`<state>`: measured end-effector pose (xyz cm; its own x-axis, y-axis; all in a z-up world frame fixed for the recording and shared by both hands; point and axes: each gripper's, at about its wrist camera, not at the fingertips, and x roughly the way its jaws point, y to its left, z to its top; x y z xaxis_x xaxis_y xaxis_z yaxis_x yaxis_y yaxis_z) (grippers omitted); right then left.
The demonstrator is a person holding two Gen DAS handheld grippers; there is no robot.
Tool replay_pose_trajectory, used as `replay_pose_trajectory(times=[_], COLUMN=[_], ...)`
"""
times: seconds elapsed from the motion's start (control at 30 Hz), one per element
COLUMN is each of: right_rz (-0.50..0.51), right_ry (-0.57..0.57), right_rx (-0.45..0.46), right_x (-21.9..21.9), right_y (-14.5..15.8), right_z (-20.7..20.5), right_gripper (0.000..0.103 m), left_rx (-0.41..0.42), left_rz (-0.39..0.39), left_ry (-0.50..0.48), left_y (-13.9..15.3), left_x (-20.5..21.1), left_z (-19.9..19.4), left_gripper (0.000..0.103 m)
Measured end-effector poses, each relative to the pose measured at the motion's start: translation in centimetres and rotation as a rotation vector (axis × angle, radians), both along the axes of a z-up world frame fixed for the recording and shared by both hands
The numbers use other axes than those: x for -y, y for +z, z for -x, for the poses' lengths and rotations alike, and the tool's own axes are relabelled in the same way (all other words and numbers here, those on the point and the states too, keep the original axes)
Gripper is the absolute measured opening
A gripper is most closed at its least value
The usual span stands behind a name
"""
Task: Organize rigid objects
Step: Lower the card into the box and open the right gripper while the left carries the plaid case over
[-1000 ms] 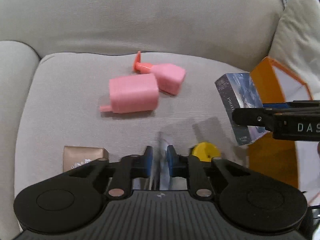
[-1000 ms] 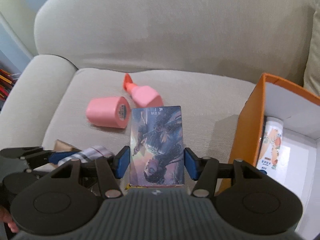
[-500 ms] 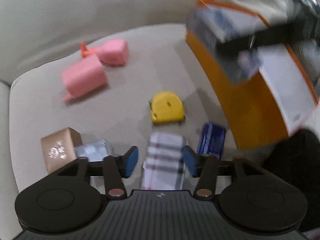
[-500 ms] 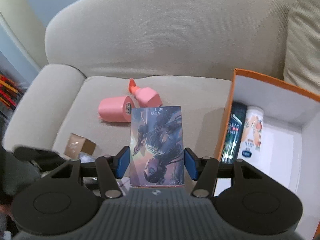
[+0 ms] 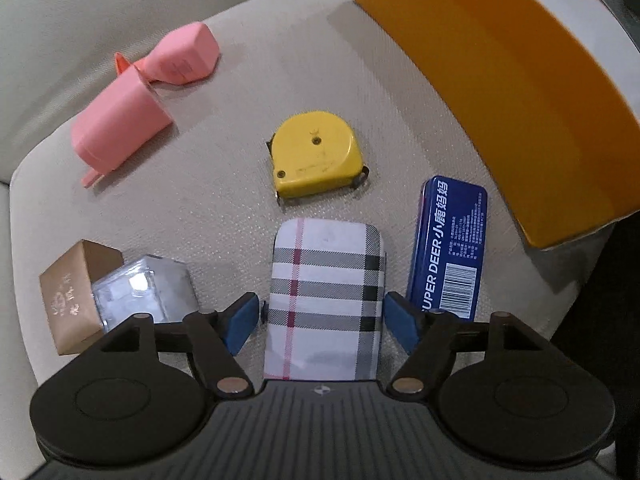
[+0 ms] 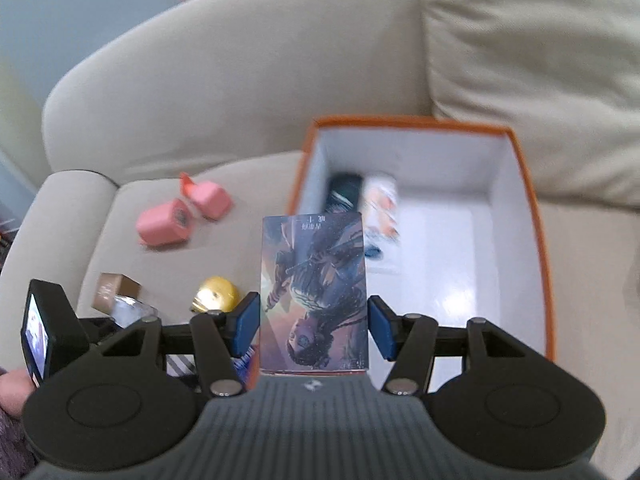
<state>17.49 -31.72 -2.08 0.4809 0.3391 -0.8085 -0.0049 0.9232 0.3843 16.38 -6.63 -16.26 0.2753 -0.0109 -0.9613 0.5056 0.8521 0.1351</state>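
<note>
My left gripper [image 5: 323,322] is open around a plaid case [image 5: 326,300] that lies on the sofa seat. A yellow tape measure [image 5: 316,159], a blue tin [image 5: 450,248], two pink bottles [image 5: 120,128], a brown box [image 5: 68,296] and a clear box [image 5: 144,292] lie around it. My right gripper [image 6: 313,326] is shut on an illustrated card box [image 6: 314,292] and holds it above the left edge of the orange box [image 6: 536,216].
The orange box [image 5: 500,80] stands on the right of the seat and holds two bottles [image 6: 364,204] along its left wall. A cushion [image 6: 532,60] leans behind it. The sofa back and left armrest [image 6: 52,216] bound the seat.
My left gripper has opened and lies around the plaid case on the seat. My right gripper has risen and moved right with the card box, over the orange box's edge.
</note>
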Motion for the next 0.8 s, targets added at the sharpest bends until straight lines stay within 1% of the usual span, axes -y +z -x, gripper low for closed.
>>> replay_pose_trajectory(times=[0.07, 0.2, 0.33, 0.37, 0.43, 0.53, 0.6, 0.7, 0.8], right_rz=[-0.001, -0.018, -0.021, -0.021, -0.024, -0.033, -0.042, -0.032, 0.013], right_ry=[-0.016, -0.025, -0.024, -0.024, -0.026, -0.032, -0.034, -0.019, -0.004], right_rx=[-0.019, -0.039, -0.054, -0.057, -0.065, -0.080, -0.088, -0.096, -0.098], right_x=[0.6, 1.4, 1.8, 2.0, 2.6, 3.7, 4.6, 5.5, 5.7], right_y=[-0.8, -2.1, -3.1, -3.3, -3.7, -4.2, -4.3, -4.5, -4.9], right_z=[0.4, 0.8, 0.7, 0.6, 0.5, 0.2, -0.1, -1.1, -2.8], right_gripper=[0.059, 0.059, 0.059, 0.059, 0.059, 0.059, 0.059, 0.059, 0.059], left_rx=[0.001, 0.017, 0.058, 0.070, 0.088, 0.112, 0.133, 0.149, 0.140], left_rz=[-0.009, -0.030, -0.014, -0.002, 0.049, 0.147, 0.197, 0.243, 0.267], left_ry=[-0.003, -0.012, 0.027, 0.043, 0.078, 0.112, 0.098, 0.044, 0.010], left_y=[-0.3, -0.6, 0.7, 1.4, 3.3, 7.4, 10.2, 13.7, 15.3], left_x=[0.1, 0.5, 0.2, 0.1, -0.2, -0.1, 0.9, 3.7, 7.2], left_z=[0.0, 0.2, 0.8, 1.0, 1.1, 0.8, 0.4, -1.1, -3.4], left_gripper=[0.079, 0.078, 0.077, 0.078, 0.077, 0.077, 0.077, 0.077, 0.078])
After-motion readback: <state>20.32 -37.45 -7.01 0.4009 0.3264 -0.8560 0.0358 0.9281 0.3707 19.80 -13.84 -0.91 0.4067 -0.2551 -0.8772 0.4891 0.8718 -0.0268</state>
